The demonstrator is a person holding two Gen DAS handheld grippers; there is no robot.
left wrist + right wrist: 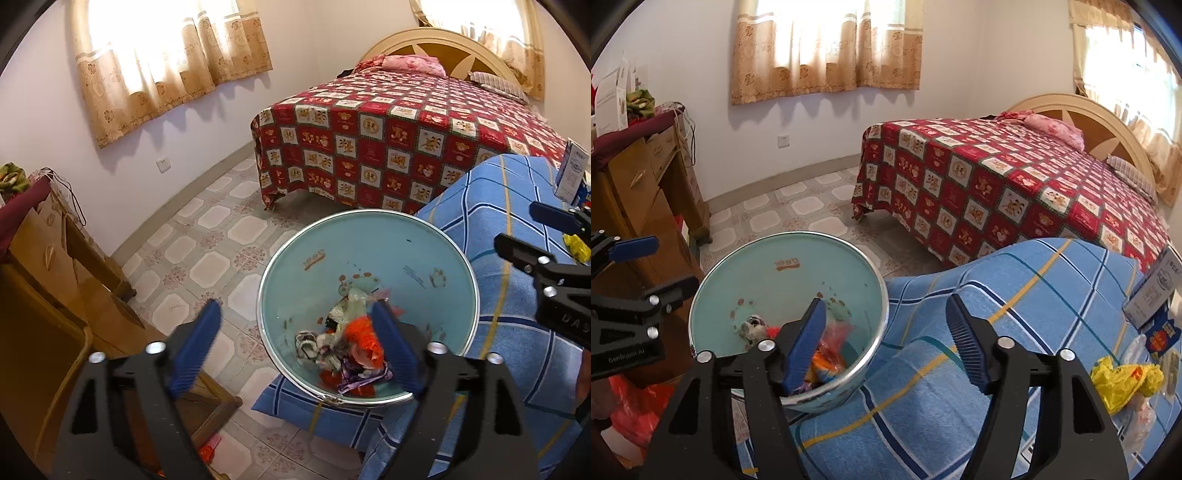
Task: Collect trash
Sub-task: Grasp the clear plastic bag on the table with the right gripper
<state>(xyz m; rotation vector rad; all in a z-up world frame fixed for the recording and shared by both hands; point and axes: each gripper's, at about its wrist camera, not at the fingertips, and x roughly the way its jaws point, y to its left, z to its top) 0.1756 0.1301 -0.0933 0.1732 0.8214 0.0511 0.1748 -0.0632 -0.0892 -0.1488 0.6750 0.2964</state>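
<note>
Both hand-held grippers released, nothing in either. My left hand-held gripper hangs above the trash bin, which sits against the blue plaid blanket and already holds a heap of wrappers. My right hand-held gripper hovers over the blanket beside the bin. Next target, I judge: crumpled yellow bag lying well to the right, near a carton. Approach low, pinch the bag's bunched middle, lift clear of the fabric so the blanket doesn't snag.
</note>
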